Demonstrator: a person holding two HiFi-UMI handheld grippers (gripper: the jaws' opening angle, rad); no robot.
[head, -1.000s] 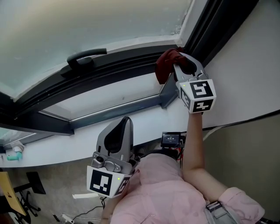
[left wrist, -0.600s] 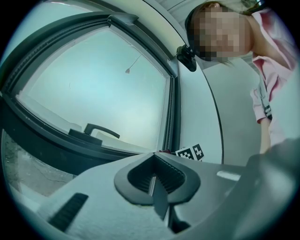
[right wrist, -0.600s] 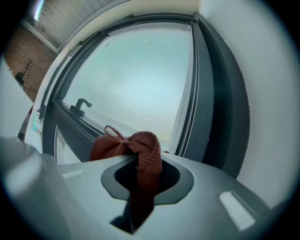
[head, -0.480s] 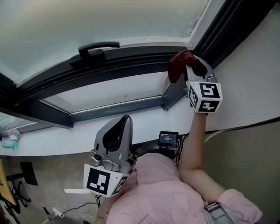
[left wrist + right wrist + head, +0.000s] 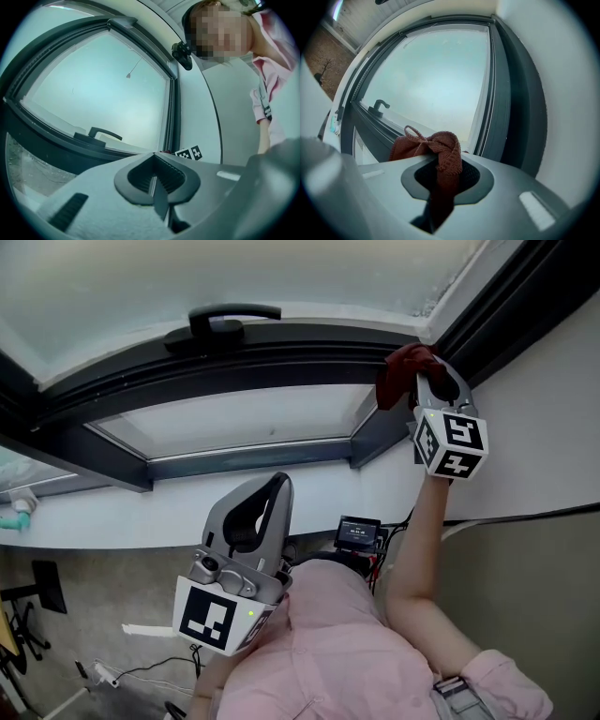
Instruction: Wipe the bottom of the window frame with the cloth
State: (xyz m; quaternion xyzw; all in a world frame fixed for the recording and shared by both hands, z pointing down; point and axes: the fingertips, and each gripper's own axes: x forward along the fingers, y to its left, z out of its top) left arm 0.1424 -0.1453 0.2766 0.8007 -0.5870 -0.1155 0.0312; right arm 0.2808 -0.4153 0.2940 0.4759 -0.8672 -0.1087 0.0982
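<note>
Indoor rm: window [image 5: 187,277], white sill [image 5: 112,521], floor cables [image 5: 150,672]

White sill [image 5: 122,521] runs 9 to 3 o'clock under dark window frame [image 5: 253,458]. Small teal object [image 5: 13,513] on sill at 9 o'clock. Red cloth [image 5: 398,371] at frame corner, 1 o'clock. Speckled floor [image 5: 103,587] at 8 o'clock: white strip [image 5: 150,630], cable [image 5: 150,671].

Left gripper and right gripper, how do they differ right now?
The left gripper is shut on nothing; the right gripper is shut on the red cloth. The left gripper is held low by the person's chest; the right gripper is raised to the window frame, at its right corner. Both are shut and face the window frame.
</note>
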